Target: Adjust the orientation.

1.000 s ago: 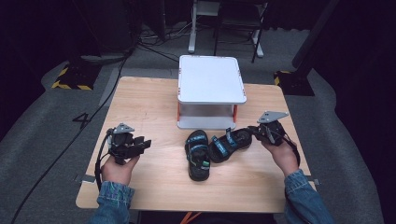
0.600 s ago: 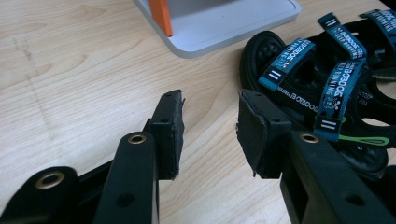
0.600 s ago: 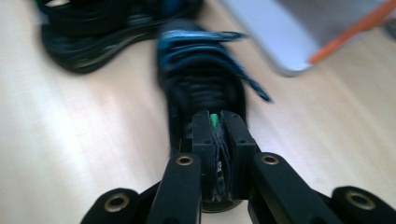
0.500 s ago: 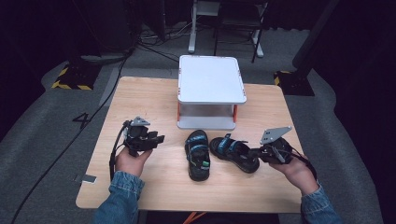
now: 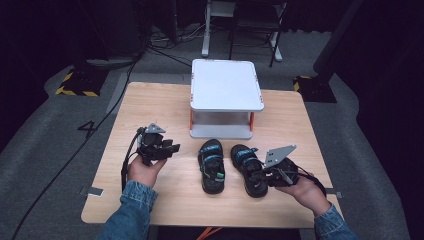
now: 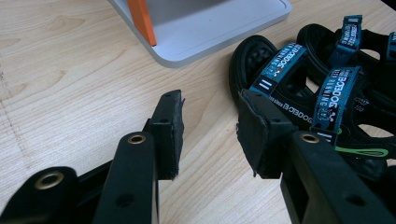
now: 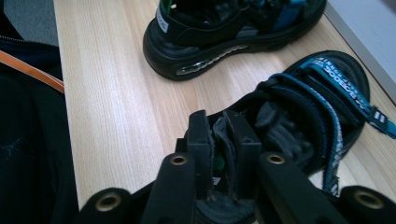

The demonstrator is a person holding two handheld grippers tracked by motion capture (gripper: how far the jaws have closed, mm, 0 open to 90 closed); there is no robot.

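Between right gripper [image 7: 218, 140] jaws, sandal's [image 7: 299, 116] heel strap.

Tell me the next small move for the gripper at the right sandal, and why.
Probably finish letting go and back away. The right gripper's fingers have just been opening, yet the right sandal's heel strap sits pinched between them. That sandal already lies flat on the table beside the left sandal.
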